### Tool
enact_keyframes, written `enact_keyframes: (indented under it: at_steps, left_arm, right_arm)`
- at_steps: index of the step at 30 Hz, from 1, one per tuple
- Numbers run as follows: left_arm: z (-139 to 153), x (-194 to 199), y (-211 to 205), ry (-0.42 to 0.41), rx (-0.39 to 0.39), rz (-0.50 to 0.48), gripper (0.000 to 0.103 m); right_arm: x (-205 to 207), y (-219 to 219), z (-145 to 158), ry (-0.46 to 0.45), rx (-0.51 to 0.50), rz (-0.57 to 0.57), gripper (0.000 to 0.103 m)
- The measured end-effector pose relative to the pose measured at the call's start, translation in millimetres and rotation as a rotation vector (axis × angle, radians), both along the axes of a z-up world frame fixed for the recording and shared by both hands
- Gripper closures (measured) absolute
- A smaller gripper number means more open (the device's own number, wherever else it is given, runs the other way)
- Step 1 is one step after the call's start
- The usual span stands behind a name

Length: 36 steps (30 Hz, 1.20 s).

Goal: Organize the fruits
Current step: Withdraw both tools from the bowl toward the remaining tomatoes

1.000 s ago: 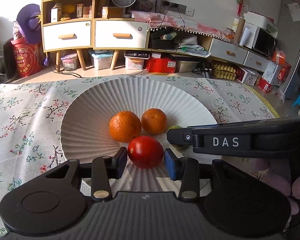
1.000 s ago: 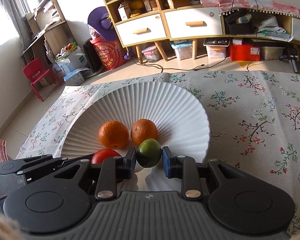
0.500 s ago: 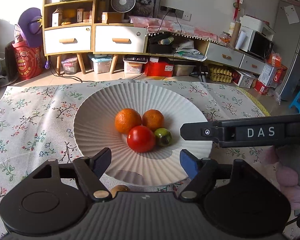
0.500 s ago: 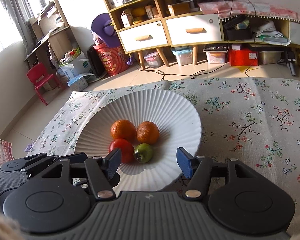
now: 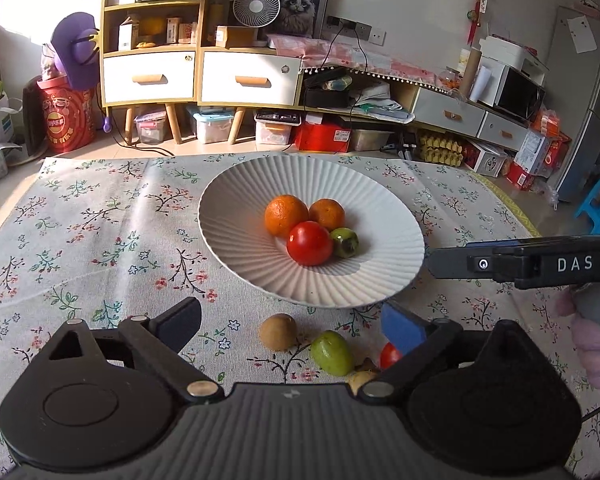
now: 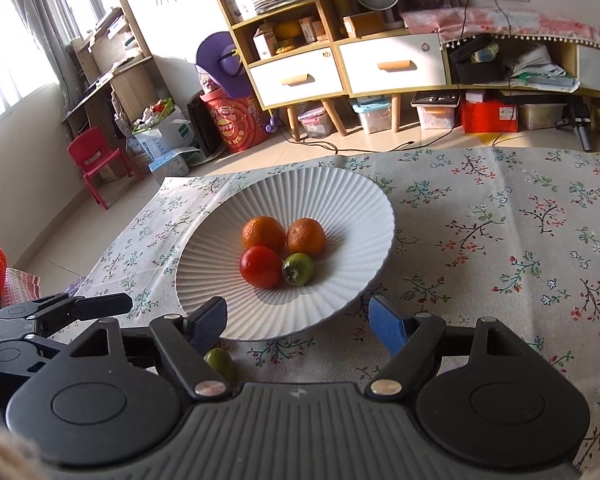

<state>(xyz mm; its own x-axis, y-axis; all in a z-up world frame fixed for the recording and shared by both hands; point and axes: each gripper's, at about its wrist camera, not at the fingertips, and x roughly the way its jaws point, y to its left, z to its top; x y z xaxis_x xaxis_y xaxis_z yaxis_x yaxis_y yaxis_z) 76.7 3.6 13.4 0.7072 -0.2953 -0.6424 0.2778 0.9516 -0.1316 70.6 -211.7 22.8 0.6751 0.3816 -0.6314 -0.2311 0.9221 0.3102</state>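
Pulled back from the plate [image 5: 236,236]. Left gripper [image 5: 292,322] and right gripper [image 6: 298,320] just opened wide, holding nothing. Let go of tomato [image 5: 310,243] and green fruit [image 6: 298,269], now beyond the fingers, touching two oranges [image 6: 284,236].

Bright daylight is pouring in from the window [image 6: 16,60] at the left, blowing out the highlights there. The fruits are casting soft shadows rightward inside the white plate [image 5: 236,240]. Fisheye distortion is bending shelves and walls near the edges, though focus is staying sharp.
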Motion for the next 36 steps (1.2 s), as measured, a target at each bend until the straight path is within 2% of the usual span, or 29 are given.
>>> enact_keyframes:
  at_steps: [11,20,25,36]
  left_arm:
    - [-2.4,-23.2,19.4,0.005,-0.001,0.017,0.003]
    - [-7.1,-47.3,32.7,0.009,0.005,-0.015,0.003]
    - [-10.6,-62.7,36.2,-0.005,0.02,-0.051,0.003]
    - [-22.8,-81.0,31.7,0.0,0.053,-0.195,0.003]
  right_arm:
    - [-24.2,0.2,2.2,-0.043,-0.055,0.047,0.02]
    - [-44.8,6.5,-5.9,-0.041,-0.069,0.094,0.015]
    - [-54.5,13.2,-10.8,-0.033,-0.066,0.122,0.013]
    - [-73.5,33.8,-18.2,-0.057,-0.122,0.194,0.01]
